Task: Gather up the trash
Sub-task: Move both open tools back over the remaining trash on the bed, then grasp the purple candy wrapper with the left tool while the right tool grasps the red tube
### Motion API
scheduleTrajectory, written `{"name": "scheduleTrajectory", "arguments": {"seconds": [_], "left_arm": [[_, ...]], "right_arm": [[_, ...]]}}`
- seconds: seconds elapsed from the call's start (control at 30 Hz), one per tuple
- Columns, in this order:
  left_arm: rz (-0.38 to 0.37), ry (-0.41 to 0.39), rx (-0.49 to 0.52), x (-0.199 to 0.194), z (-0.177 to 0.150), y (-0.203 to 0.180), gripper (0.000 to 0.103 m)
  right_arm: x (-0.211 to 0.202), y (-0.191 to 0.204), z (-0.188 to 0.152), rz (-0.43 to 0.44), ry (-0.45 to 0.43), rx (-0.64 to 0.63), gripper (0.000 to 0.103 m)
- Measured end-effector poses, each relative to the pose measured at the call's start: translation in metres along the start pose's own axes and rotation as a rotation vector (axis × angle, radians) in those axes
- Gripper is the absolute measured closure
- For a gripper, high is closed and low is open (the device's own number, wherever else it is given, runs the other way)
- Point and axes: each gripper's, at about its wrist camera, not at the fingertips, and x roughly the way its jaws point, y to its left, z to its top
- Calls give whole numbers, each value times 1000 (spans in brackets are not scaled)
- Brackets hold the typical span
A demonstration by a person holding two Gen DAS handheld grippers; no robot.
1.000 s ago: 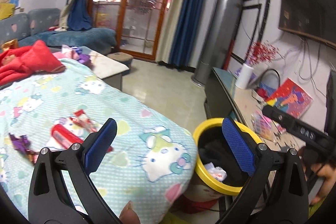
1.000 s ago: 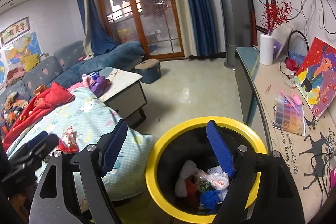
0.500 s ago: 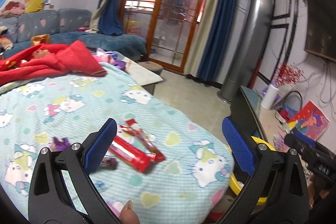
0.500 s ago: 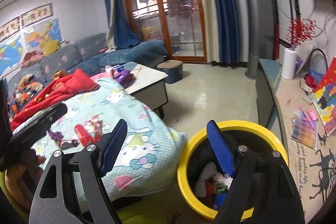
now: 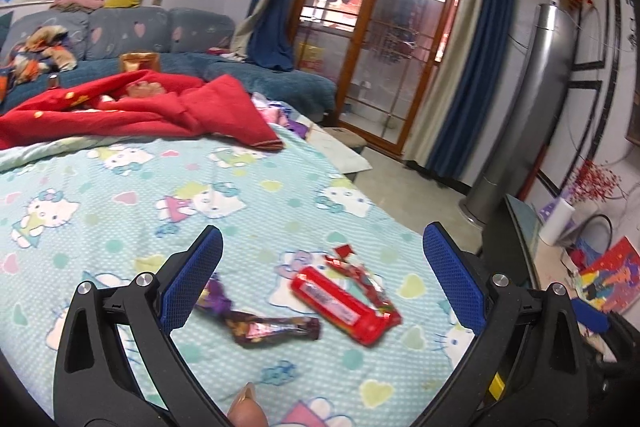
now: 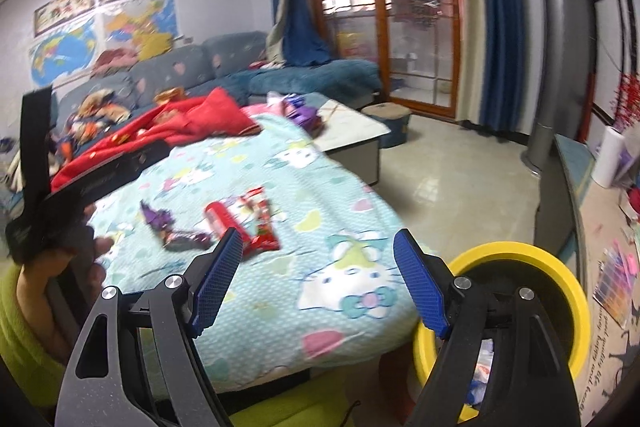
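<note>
While both grippers stand wide open with nothing between their blue pads, the trash lies loose on the light-blue cartoon-cat blanket [image 5: 100, 195]; going left to right in the left wrist view, a red quilt [image 5: 132, 111] is heaped at about ten o'clock, in front of a grey-blue sofa [image 5: 168, 31]; the left gripper [image 5: 322, 279] points down over the blanket, its left pad [image 5: 192, 281] at about eight o'clock and its right pad at about four o'clock; a purple wrapper [image 5: 218, 297] lies partly hidden behind the left pad, touching a dark brown twisted wrapper [image 5: 276, 329] just to its right; next, near the middle of the jaws, lies a red snack packet [image 5: 344, 305], with a crinkled red wrapper [image 5: 360, 277] lying against its far side; a fingertip [image 5: 246, 409] shows at six o'clock; a silver tower fan [image 5: 524, 115] stands on the floor at two o'clock.

From the right wrist view, the person's left hand [image 6: 60, 263] holds its gripper at nine o'clock; the same wrappers lie on the blanket at about ten o'clock of the right gripper [image 6: 318, 277], which hangs over the blanket's near edge; a yellow-rimmed bin [image 6: 532, 259] stands on the floor at four o'clock, partly behind the right finger, with some scraps visible inside.
</note>
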Motion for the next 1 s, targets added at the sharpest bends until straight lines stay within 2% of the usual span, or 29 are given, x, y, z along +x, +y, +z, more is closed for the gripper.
{"name": "scheduleTrajectory", "arguments": {"seconds": [0.17,0.4,0.57,0.7,0.9,1.0], "left_arm": [[61,11,-48,2,3,25,11],[123,76,-140,14,4,70,11],[138,133,-218,25,-2,100,11],[120,177,-266,32,-10,113,12],[69,253,-300,48,-24,114,26],[43,271,-312,52,-28,113,29]], "right_arm": [[14,24,4,62,37,-55,28],[49,54,6,128,121,-142,28],[84,70,6,148,193,-185,40],[111,81,7,140,214,-222,49],[146,88,7,115,259,-255,54],[161,88,5,117,298,-245,58]]}}
